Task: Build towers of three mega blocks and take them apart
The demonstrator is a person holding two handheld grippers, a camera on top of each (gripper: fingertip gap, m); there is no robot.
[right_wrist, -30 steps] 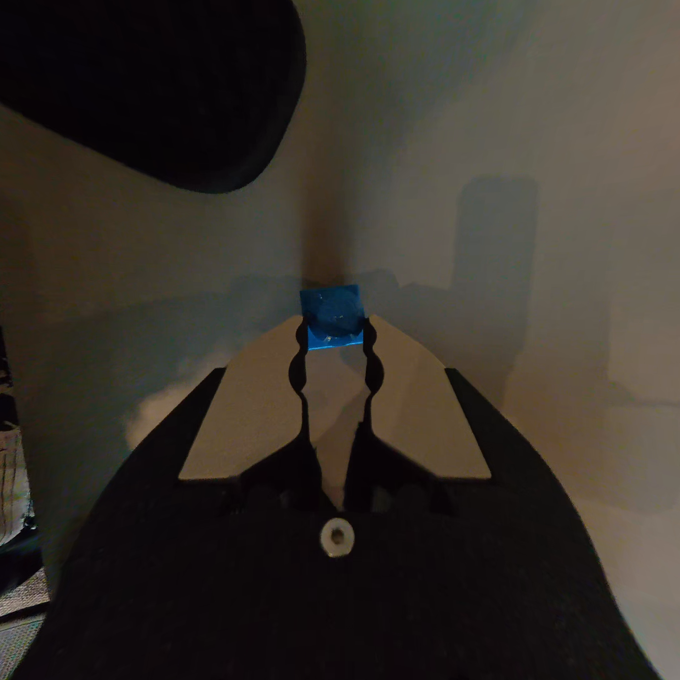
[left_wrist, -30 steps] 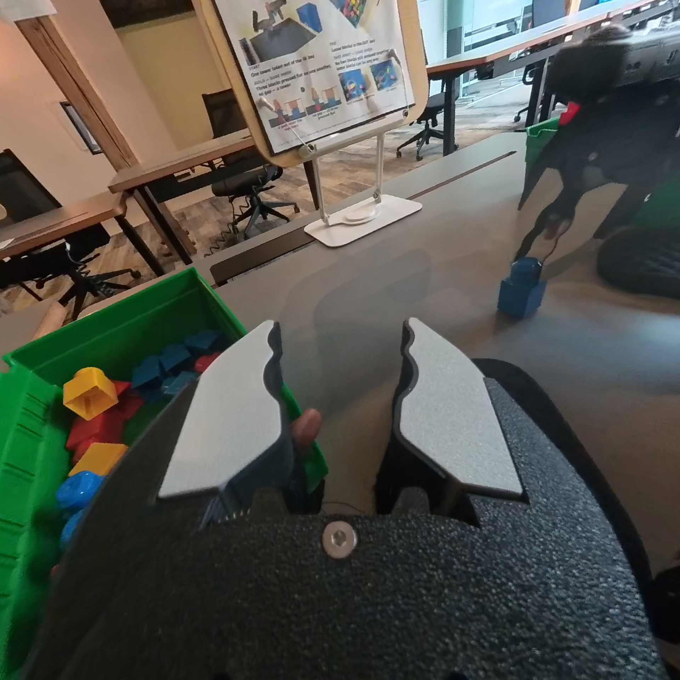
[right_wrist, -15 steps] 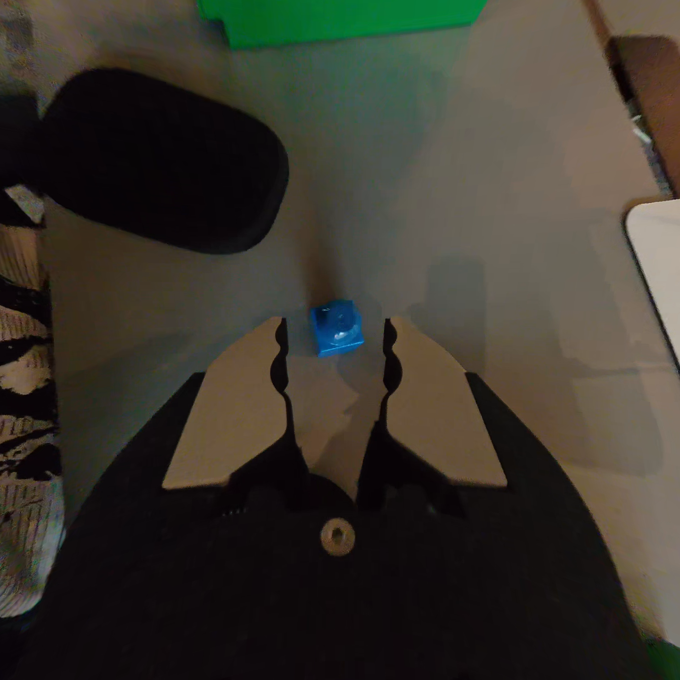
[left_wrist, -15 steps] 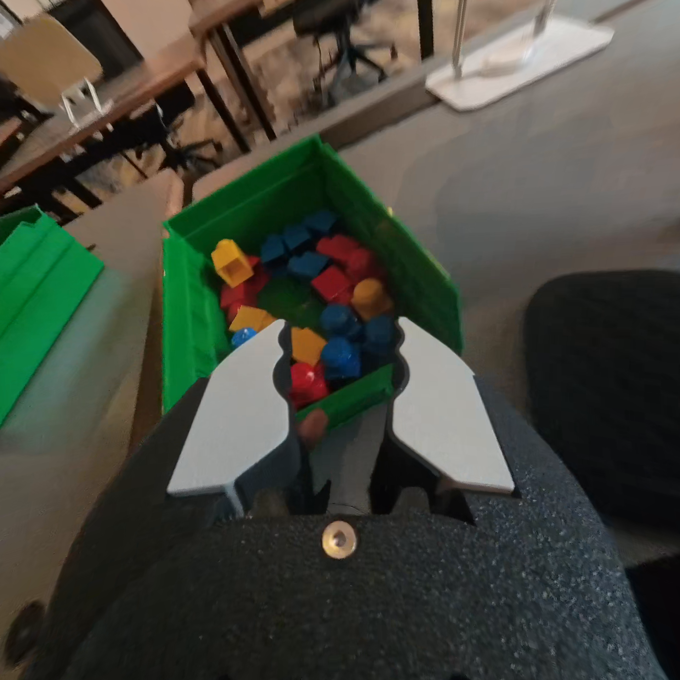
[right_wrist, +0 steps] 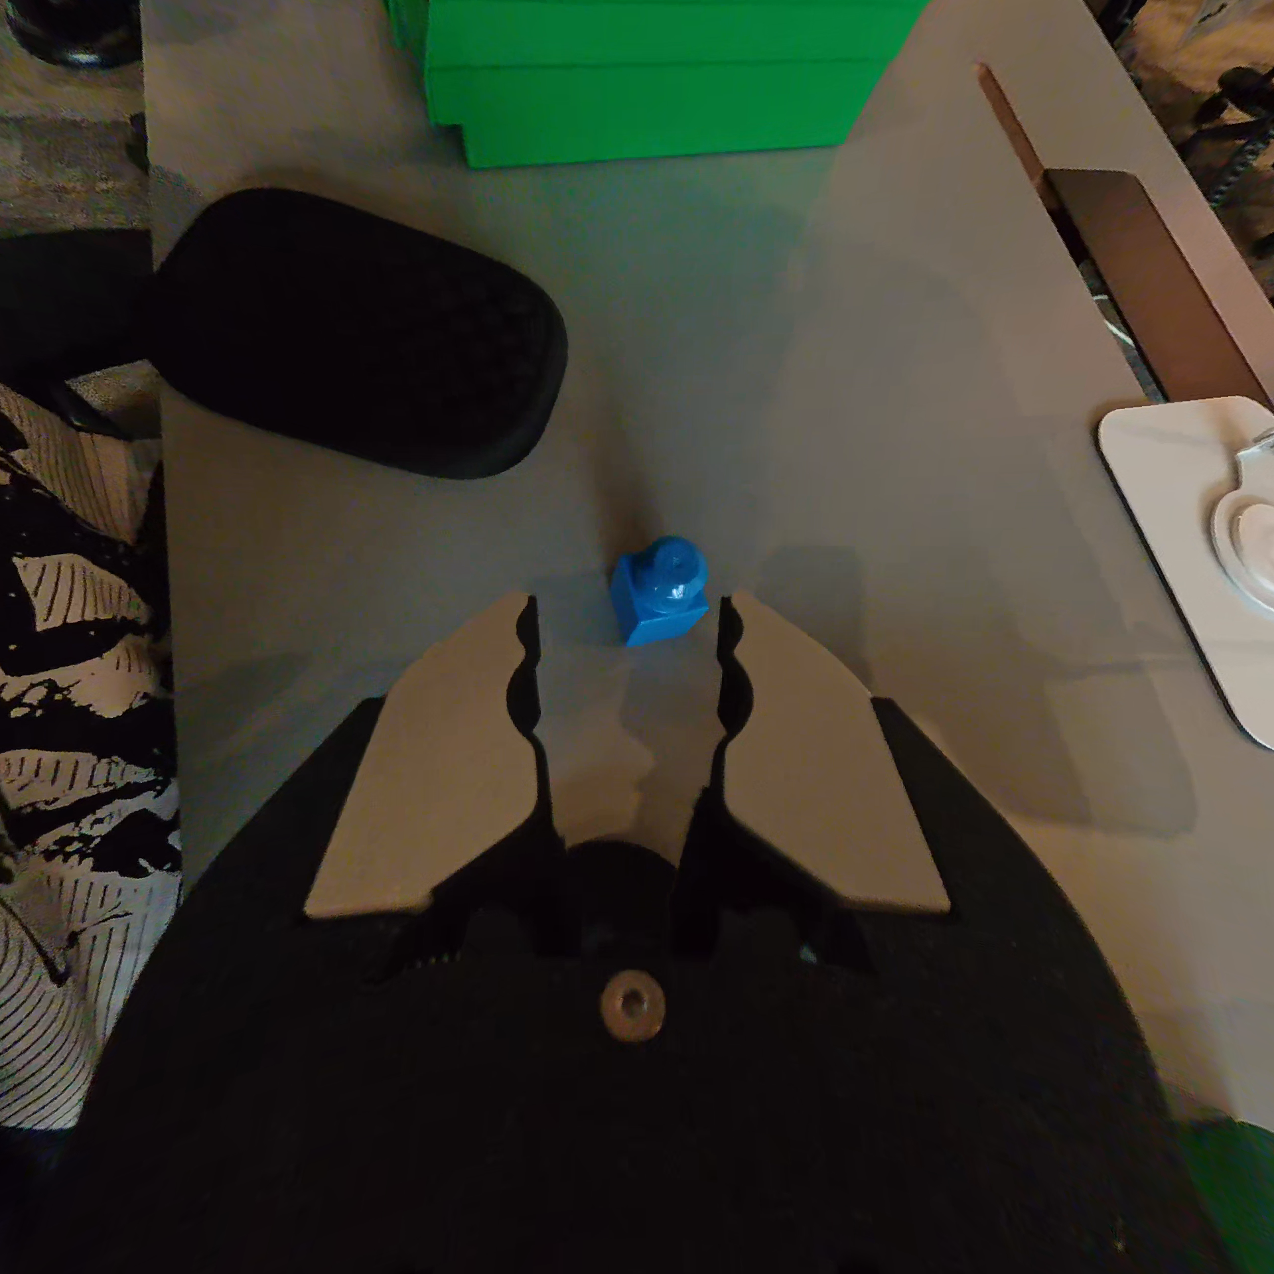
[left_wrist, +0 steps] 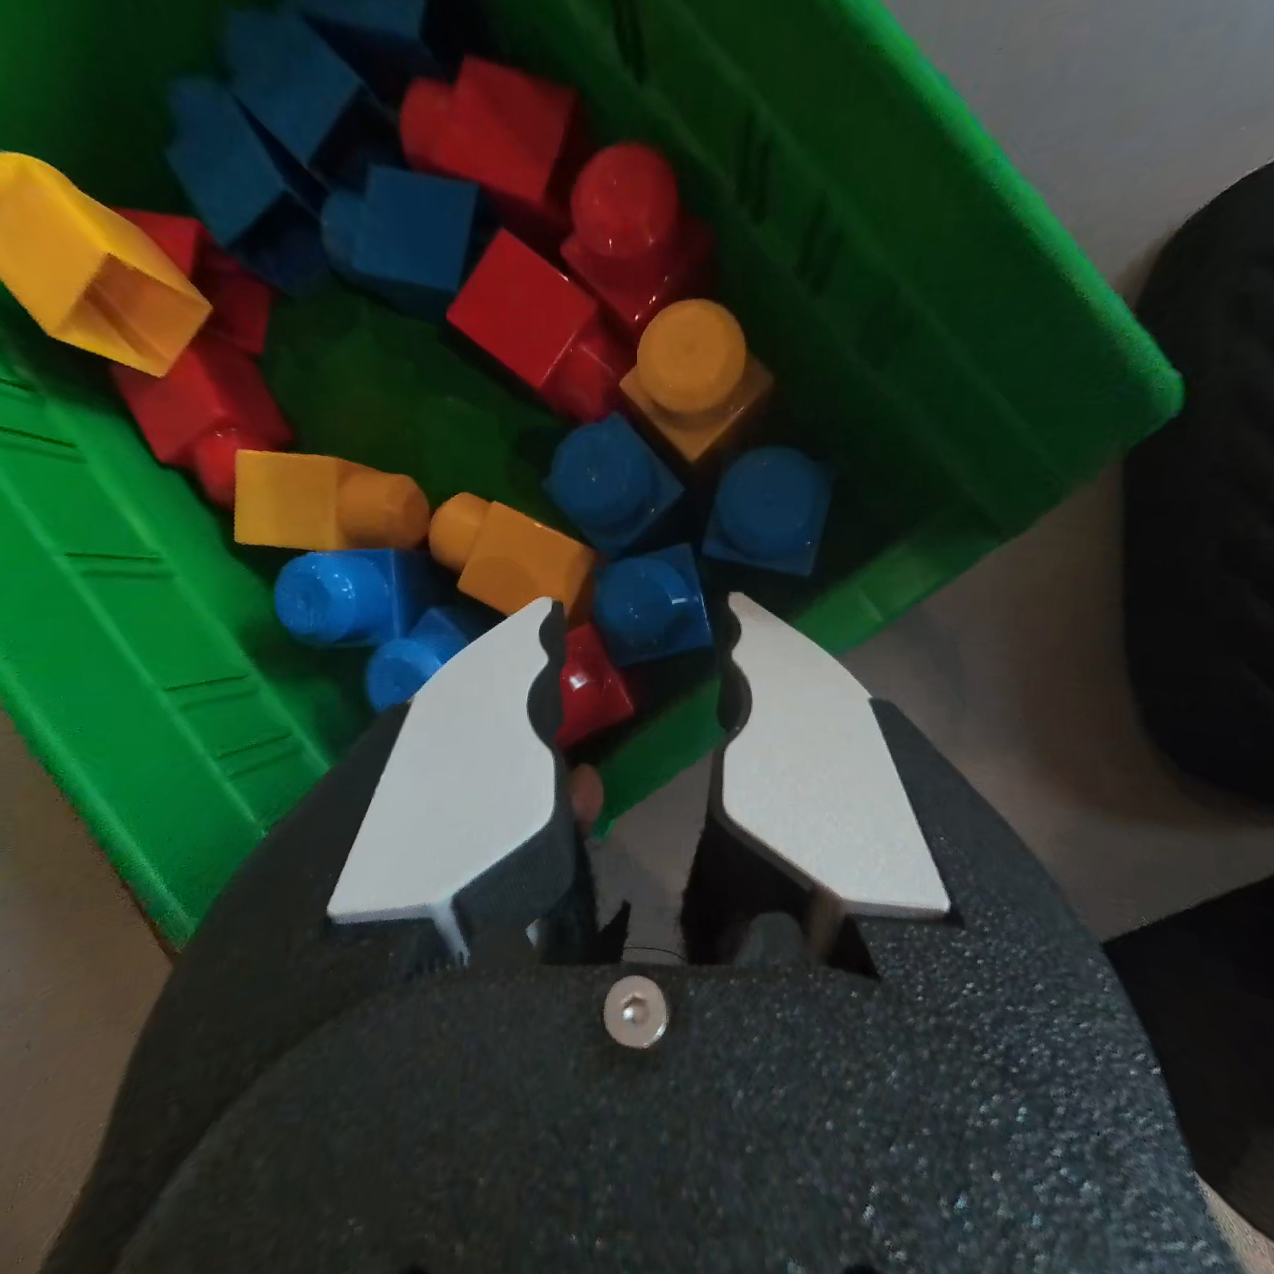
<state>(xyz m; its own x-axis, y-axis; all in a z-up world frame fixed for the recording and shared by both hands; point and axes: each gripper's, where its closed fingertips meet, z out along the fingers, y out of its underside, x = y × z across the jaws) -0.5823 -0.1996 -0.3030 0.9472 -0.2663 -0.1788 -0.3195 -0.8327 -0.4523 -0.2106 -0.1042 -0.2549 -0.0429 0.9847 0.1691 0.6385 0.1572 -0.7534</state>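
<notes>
My left gripper [left_wrist: 641, 601] is open and points down into the green bin [left_wrist: 896, 276], which holds several loose red, blue and yellow mega blocks. A blue block [left_wrist: 651, 610] and a red block [left_wrist: 593, 682] lie between its fingertips; a dark gap shows between the right pad and the blue block. My right gripper [right_wrist: 625, 598] is open and empty above the grey table [right_wrist: 896, 345]. A single blue block [right_wrist: 662, 596] stands upright on the table below it, stud up, apart from both pads.
A black oval cushion [right_wrist: 358, 331] lies on the table to the left of the single block and shows at the right of the left wrist view [left_wrist: 1213, 482]. A green container [right_wrist: 655, 83] sits at the far edge. A white stand base [right_wrist: 1186, 551] is at the right. Patterned clothing [right_wrist: 69, 620] is at the left. Some 40 cm of space lies between my two pairs of fingers.
My left gripper swung from over the table to the bin and lowered into it, its jaws narrowing. My right gripper let go of the blue block on the table, opened and lifted away.
</notes>
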